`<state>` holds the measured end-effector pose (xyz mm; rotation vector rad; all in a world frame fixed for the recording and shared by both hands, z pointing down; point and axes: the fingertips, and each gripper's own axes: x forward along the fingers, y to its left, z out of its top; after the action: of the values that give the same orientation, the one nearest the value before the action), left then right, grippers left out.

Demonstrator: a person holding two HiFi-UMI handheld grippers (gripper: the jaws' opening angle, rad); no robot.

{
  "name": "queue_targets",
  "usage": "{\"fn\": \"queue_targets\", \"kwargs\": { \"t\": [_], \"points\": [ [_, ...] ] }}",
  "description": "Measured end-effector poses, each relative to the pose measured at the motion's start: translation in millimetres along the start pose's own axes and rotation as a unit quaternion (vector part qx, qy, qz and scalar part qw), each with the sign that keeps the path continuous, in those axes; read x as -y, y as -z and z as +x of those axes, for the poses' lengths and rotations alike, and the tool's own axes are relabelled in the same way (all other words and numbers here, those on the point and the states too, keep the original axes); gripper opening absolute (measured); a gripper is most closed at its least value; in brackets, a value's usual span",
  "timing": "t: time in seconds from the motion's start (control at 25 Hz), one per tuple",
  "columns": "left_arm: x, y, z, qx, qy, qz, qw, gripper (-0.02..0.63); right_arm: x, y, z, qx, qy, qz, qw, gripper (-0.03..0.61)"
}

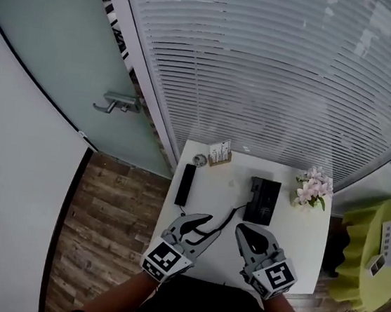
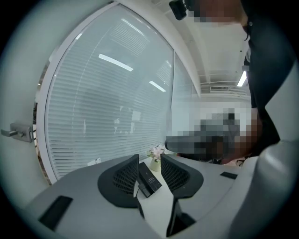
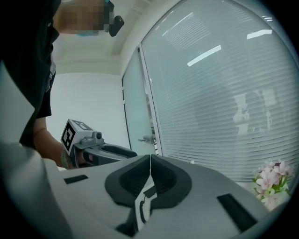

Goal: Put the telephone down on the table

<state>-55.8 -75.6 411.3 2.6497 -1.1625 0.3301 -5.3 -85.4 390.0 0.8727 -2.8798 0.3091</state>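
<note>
The black telephone base (image 1: 262, 200) sits on the small white table (image 1: 285, 230). Its handset (image 1: 185, 184) lies apart at the table's left side, and a dark cord (image 1: 229, 216) joins the two. My left gripper (image 1: 209, 226) hovers over the table's near edge, open and holding nothing. In the left gripper view the base (image 2: 149, 179) shows through the gap of that gripper (image 2: 150, 158). My right gripper (image 1: 240, 228) is beside it, shut and empty. In the right gripper view its jaws (image 3: 150, 157) meet, with the cord (image 3: 141, 210) visible below.
A pot of pink flowers (image 1: 312, 187) stands at the table's right rear; a card holder (image 1: 219, 153) and a small round object (image 1: 199, 160) are at the back. A green stool (image 1: 363, 257) is to the right. Window blinds (image 1: 284, 71) and a glass door with handle (image 1: 117, 102) lie beyond.
</note>
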Motion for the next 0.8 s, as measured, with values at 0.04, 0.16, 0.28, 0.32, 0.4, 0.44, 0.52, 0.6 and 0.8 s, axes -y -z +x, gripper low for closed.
{"fn": "queue_targets", "kwargs": {
  "t": [0.04,0.16,0.28,0.32,0.4,0.44,0.52,0.6,0.8],
  "points": [
    [9.4,-5.8,0.8,0.004,0.005,0.005,1.0,0.152,-0.7,-4.5,-8.4,0.006,0.001,-0.003,1.0,0.025],
    [35.6,-24.4,2.7,0.022,0.015,0.01,0.9996,0.152,-1.4,-14.6,-34.3,0.018,0.007,-0.014,1.0,0.025],
    [56.0,-42.2,3.7,0.041,0.012,0.026,0.9988,0.152,0.0,-21.9,-55.6,0.028,0.01,-0.019,0.999,0.025],
    [61.6,-47.4,4.3,0.047,0.008,0.033,0.9983,0.15,0.9,-24.3,-61.9,0.031,0.01,-0.02,0.999,0.025],
    [72.0,-56.2,4.7,0.061,0.002,0.045,0.9971,0.146,1.9,-29.4,-73.3,0.039,0.012,-0.024,0.999,0.025],
    [77.2,-59.5,4.1,0.067,-0.002,0.051,0.9965,0.138,1.6,-31.5,-78.3,0.043,0.011,-0.025,0.999,0.025],
    [87.1,-66.0,1.6,0.079,-0.011,0.064,0.9948,0.107,-0.2,-35.2,-87.1,0.05,0.008,-0.028,0.998,0.025],
    [96.2,-71.3,-1.1,0.092,-0.02,0.071,0.9931,0.067,-2.6,-38.5,-94.4,0.057,0.003,-0.033,0.998,0.025],
    [111.7,-69.3,-6.0,0.115,-0.031,0.052,0.9915,0.011,-12.3,-45.0,-105.2,0.067,-0.013,-0.045,0.997,0.025]
  ]
}}
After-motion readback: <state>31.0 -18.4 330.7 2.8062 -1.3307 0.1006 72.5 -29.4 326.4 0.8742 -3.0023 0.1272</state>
